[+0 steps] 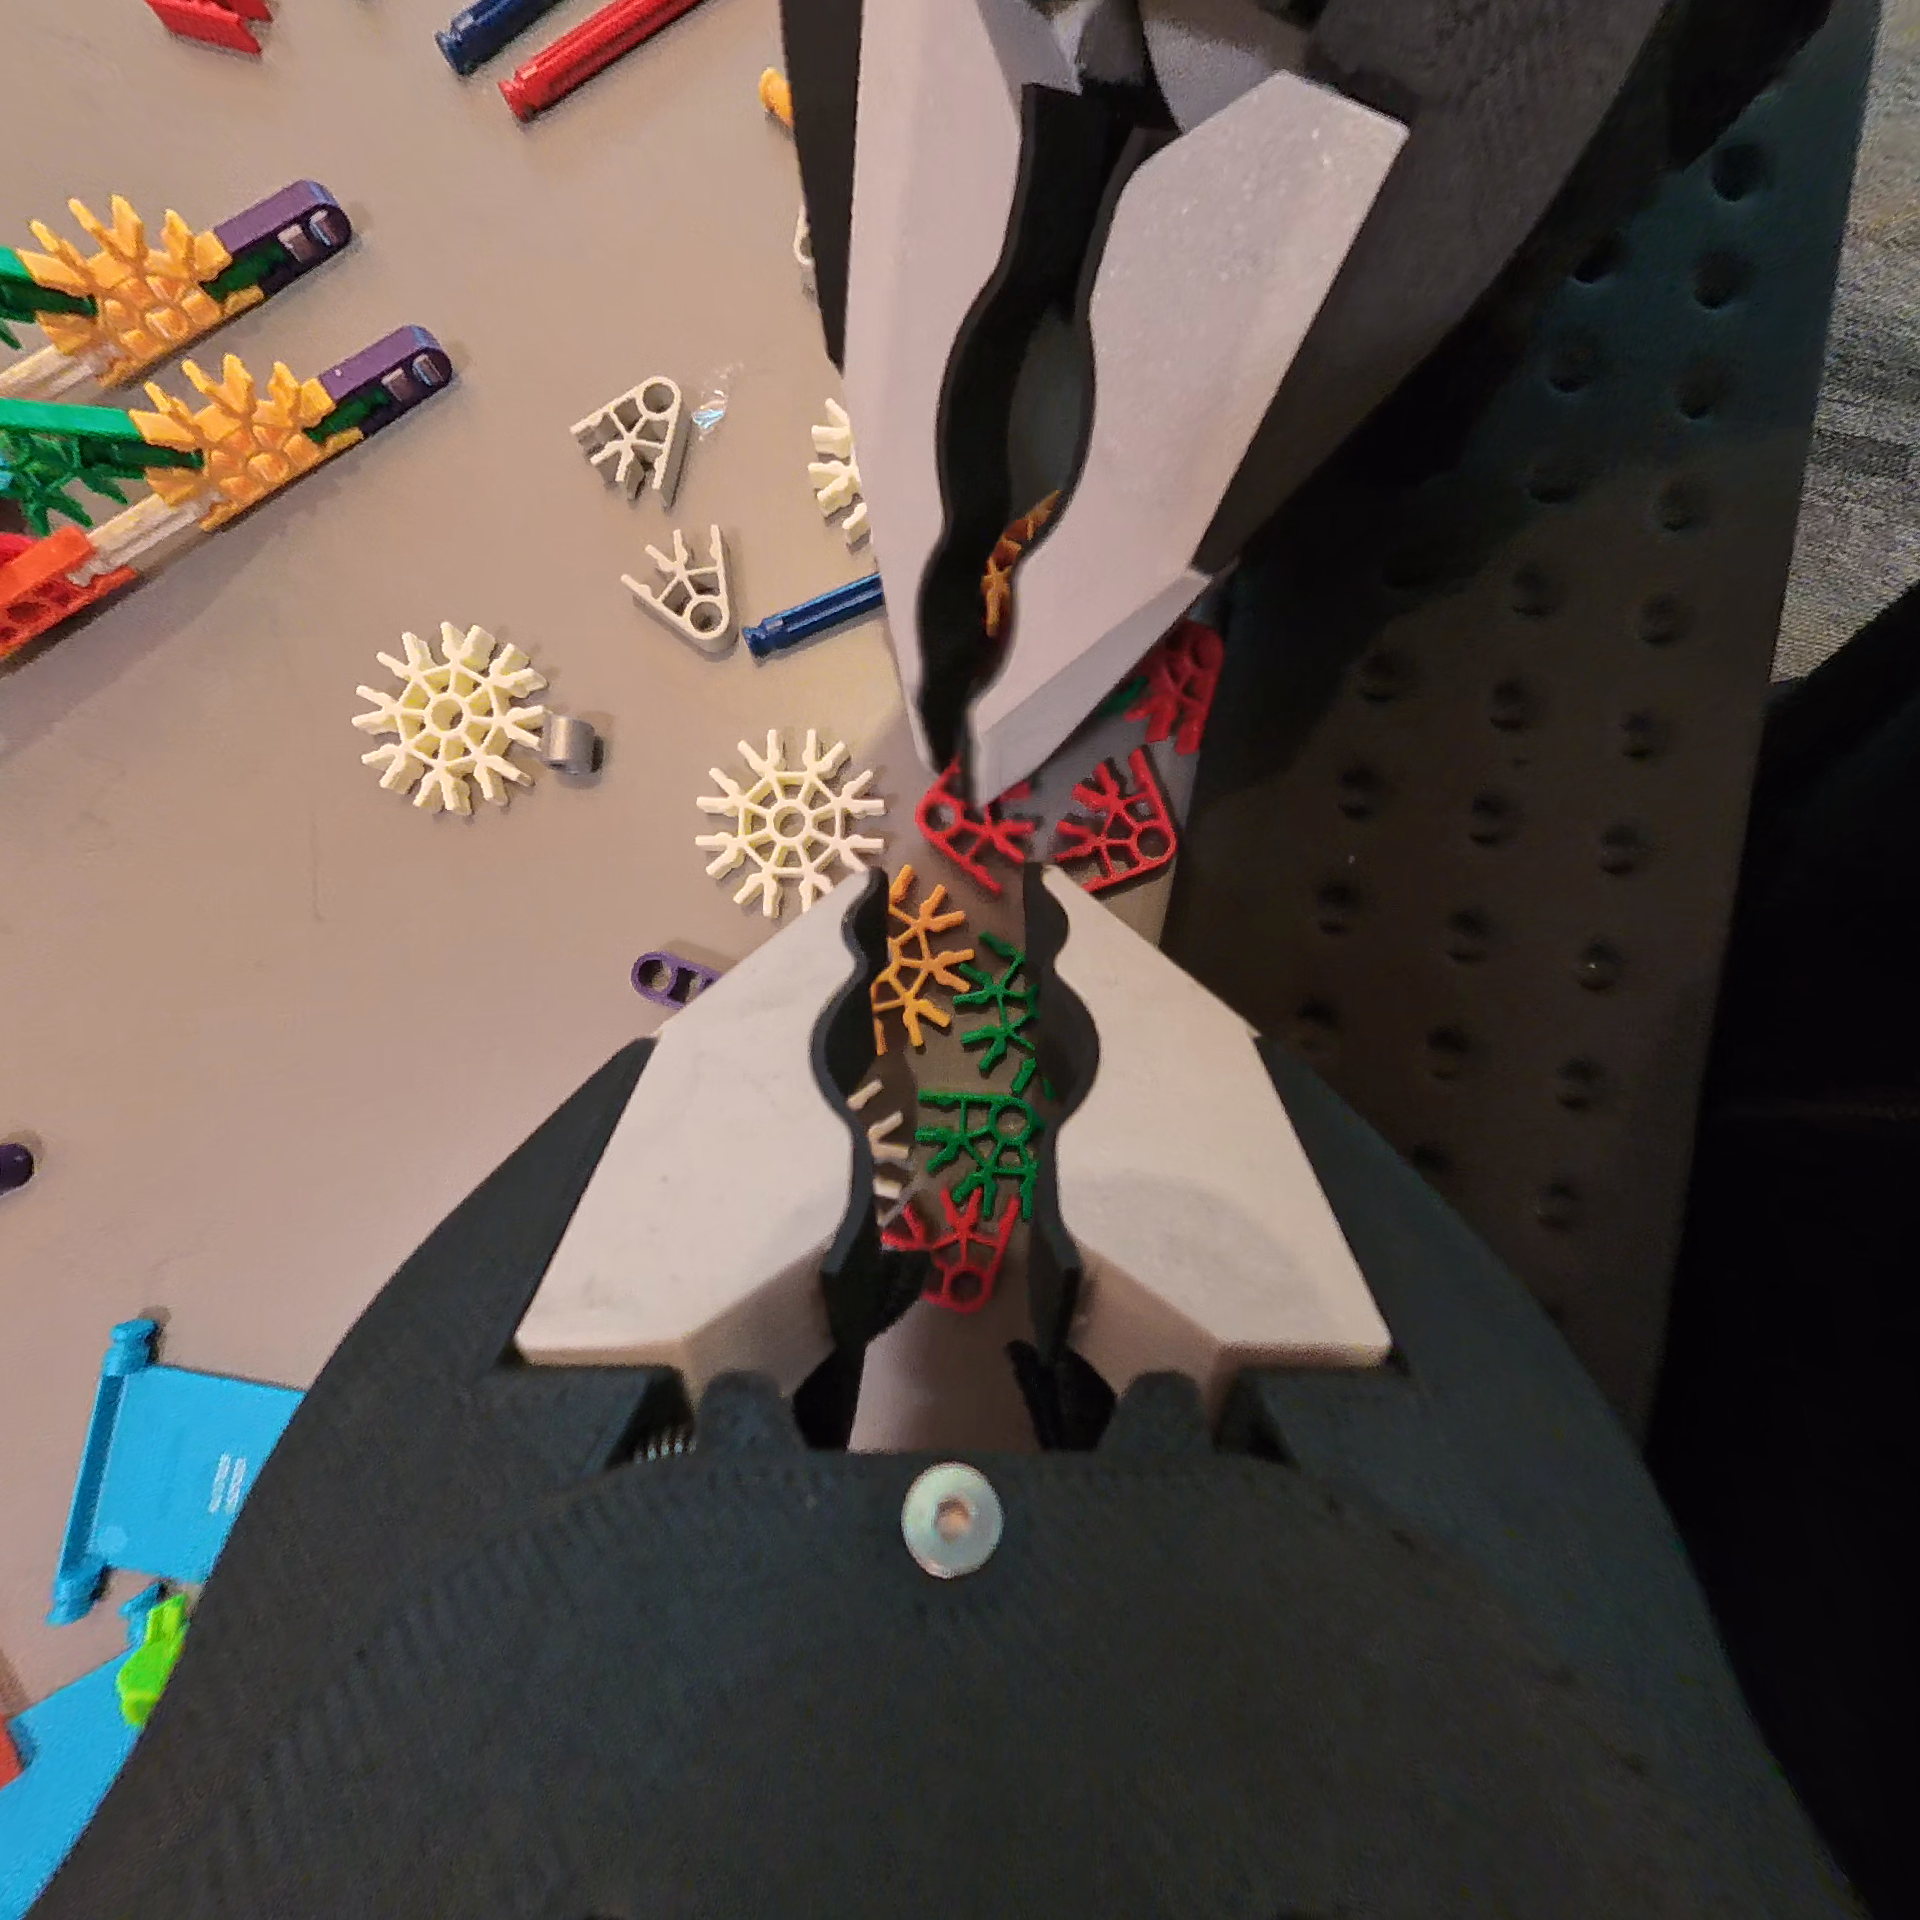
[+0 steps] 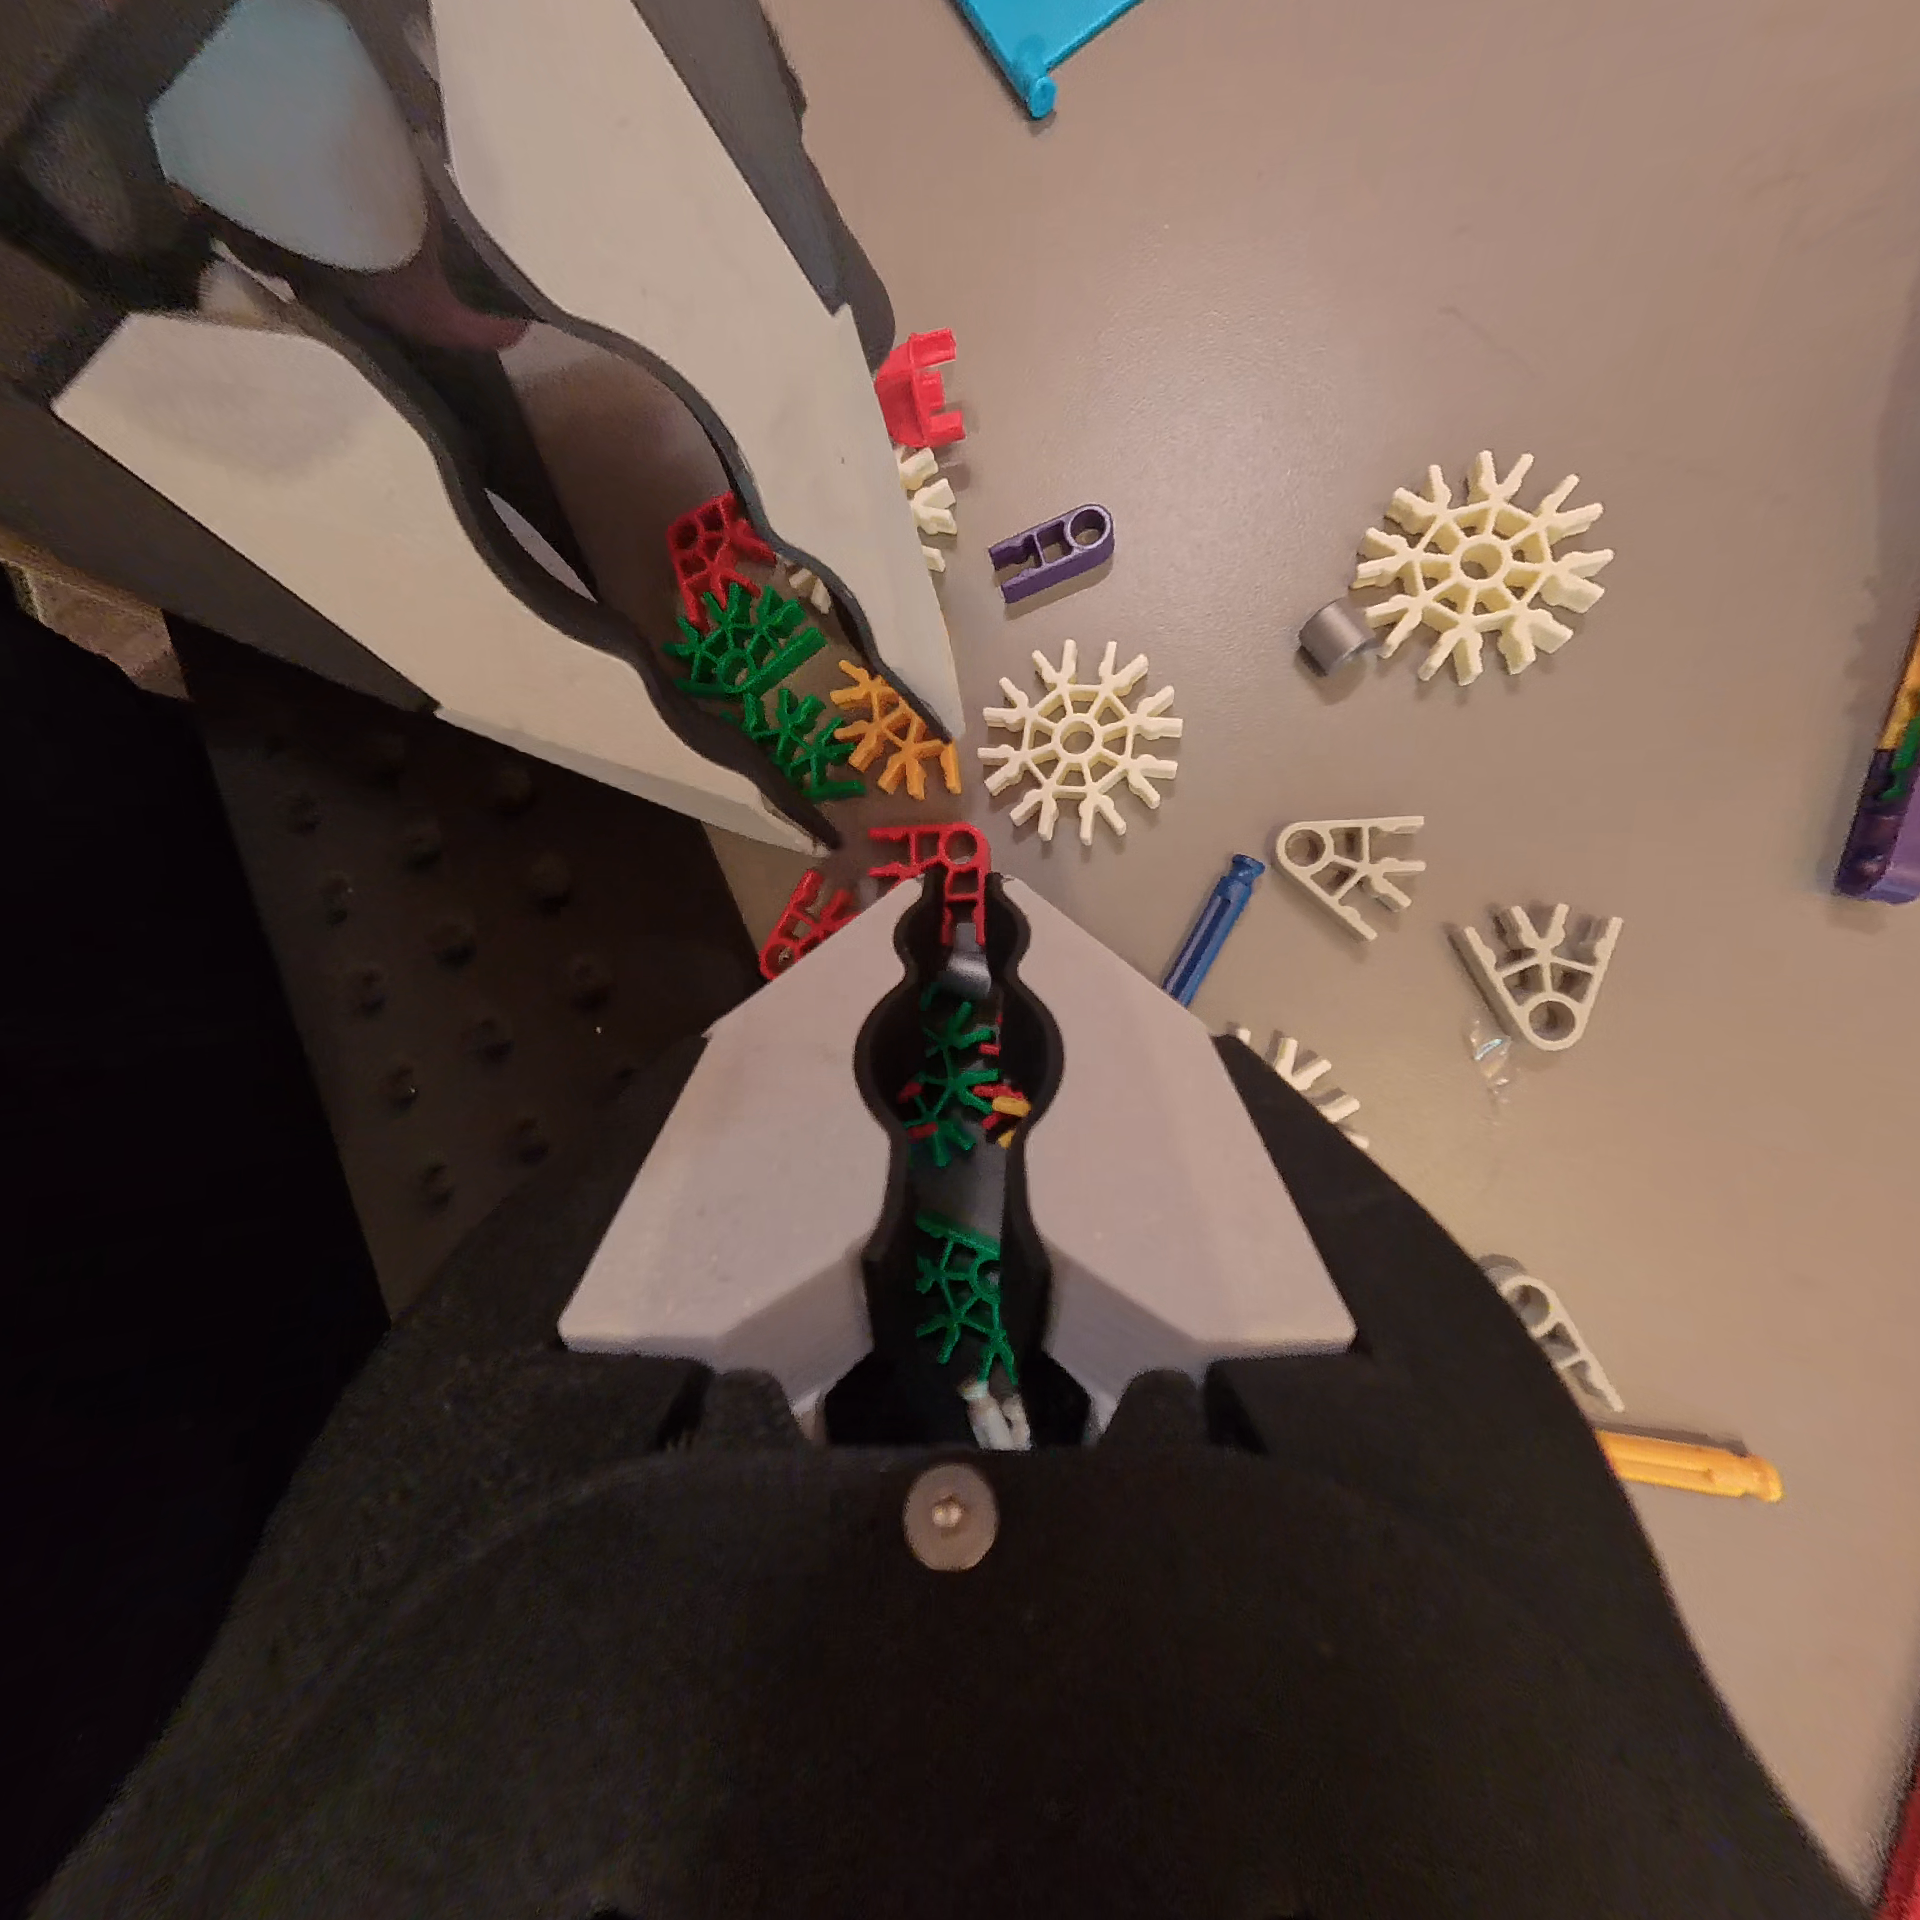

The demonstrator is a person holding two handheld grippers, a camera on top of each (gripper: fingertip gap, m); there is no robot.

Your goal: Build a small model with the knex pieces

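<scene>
My right gripper (image 2: 961, 888) is shut on a red connector (image 2: 951, 857), pinching one of its arms at the fingertips. In the left wrist view it (image 1: 961, 769) comes down from the top with that red connector (image 1: 971, 826) at its tips. My left gripper (image 1: 954, 883) is open and empty, its tips just short of the red connector. Between its fingers an orange connector (image 1: 914, 966) and green connectors (image 1: 997, 1003) show on the grey table (image 1: 312, 987). In the right wrist view the left gripper (image 2: 888, 784) enters from the upper left. A second red connector (image 1: 1117, 826) lies beside the held one.
White snowflake connectors (image 1: 790, 821) (image 2: 1481, 566), grey connectors (image 1: 639, 436) (image 2: 1543, 982), a blue rod (image 2: 1210, 925), a purple clip (image 2: 1055, 545) and a yellow rod (image 2: 1688, 1465) lie scattered. A built assembly (image 1: 208, 436) and a blue panel (image 1: 156, 1475) lie left. The table edge meets a black perforated surface (image 1: 1507, 831). My left and right fingertips are right by each other.
</scene>
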